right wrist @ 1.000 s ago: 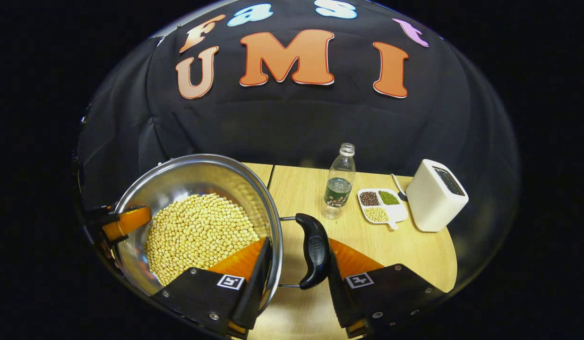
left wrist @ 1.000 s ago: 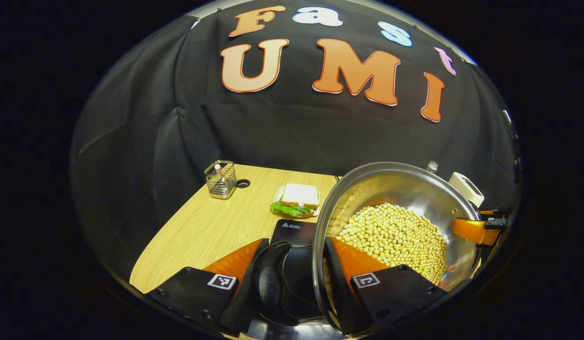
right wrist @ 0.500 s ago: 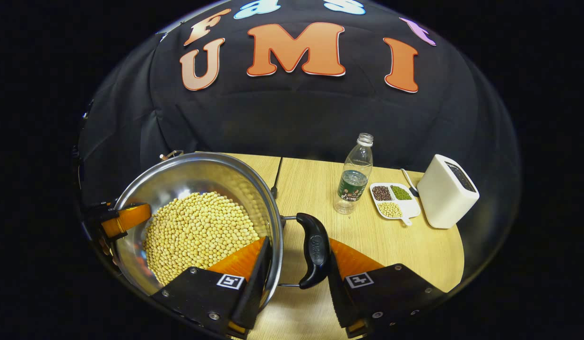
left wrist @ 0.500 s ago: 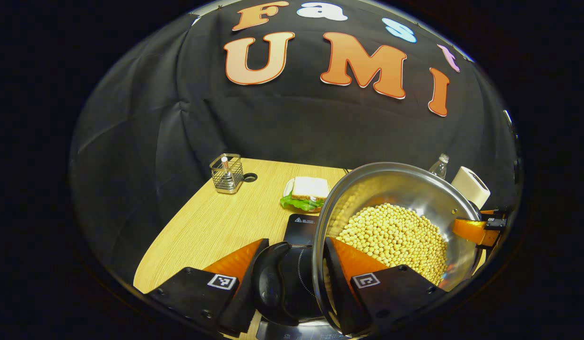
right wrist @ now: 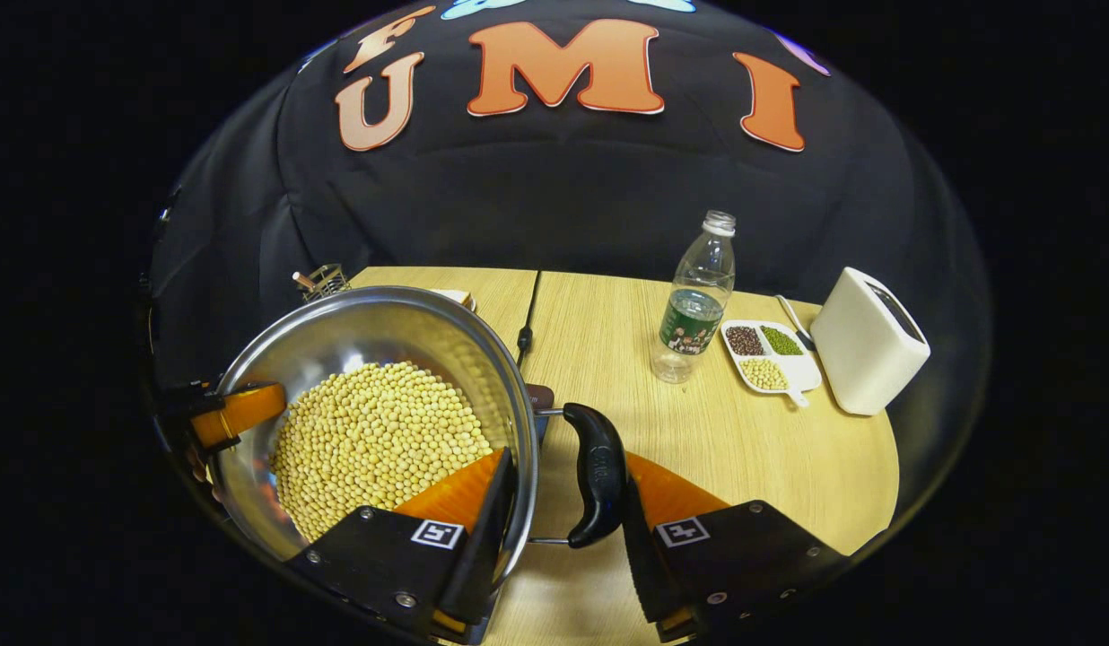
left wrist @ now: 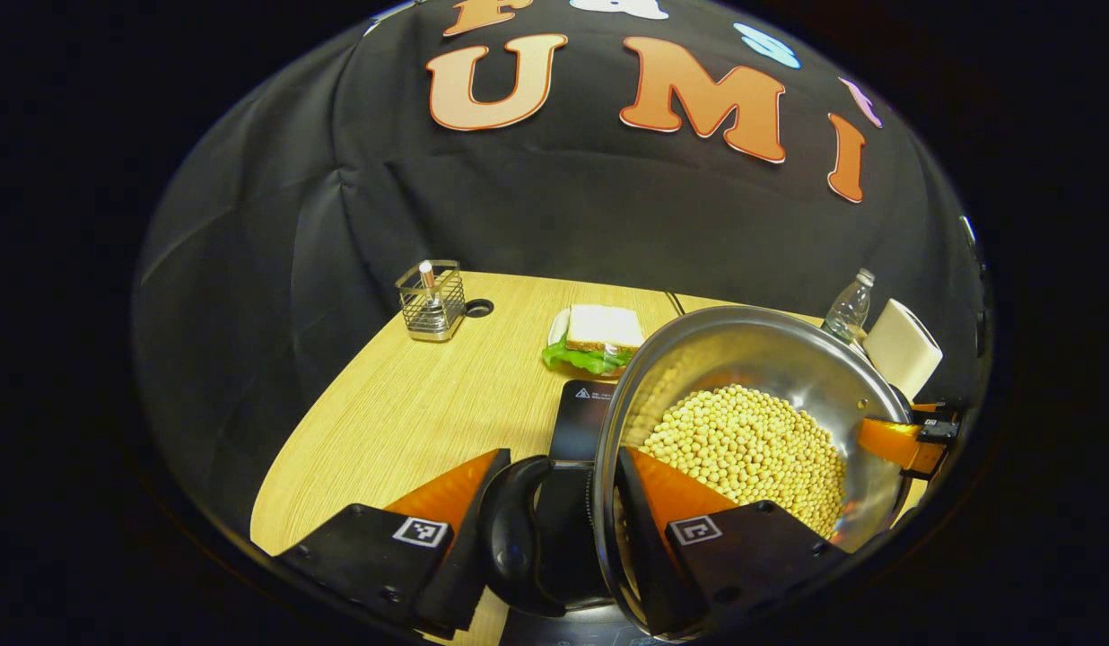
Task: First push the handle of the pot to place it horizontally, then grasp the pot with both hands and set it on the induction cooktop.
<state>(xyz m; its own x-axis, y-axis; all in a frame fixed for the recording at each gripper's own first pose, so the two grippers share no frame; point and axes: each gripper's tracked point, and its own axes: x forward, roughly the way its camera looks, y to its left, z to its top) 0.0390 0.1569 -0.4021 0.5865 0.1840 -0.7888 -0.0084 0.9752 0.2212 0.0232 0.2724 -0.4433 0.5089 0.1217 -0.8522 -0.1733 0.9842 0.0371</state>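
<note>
A steel pot (left wrist: 770,350) full of soybeans (left wrist: 743,449) hangs between both grippers. My left gripper (left wrist: 562,462) is shut on the pot's black left handle (left wrist: 514,529), one finger outside the handle and the other inside the rim. The black induction cooktop (left wrist: 580,413) lies flat on the table just beyond and under that handle. In the right gripper view, the pot (right wrist: 366,332) sits at the left and my right gripper (right wrist: 568,459) is shut on the black right handle (right wrist: 595,475) in the same way. Each view shows the other gripper at the pot's far rim.
On the wooden table (left wrist: 402,413) stand a wire holder (left wrist: 432,301) and a sandwich on a plate (left wrist: 599,336). To the right are a water bottle (right wrist: 698,301), a divided dish of beans (right wrist: 770,354) and a white box appliance (right wrist: 868,341). A black cable (right wrist: 528,314) runs back.
Both grippers have carried the pot along, still shut on its handles. More of the table and cooktop shows, and the things on the table sit higher in both views.
</note>
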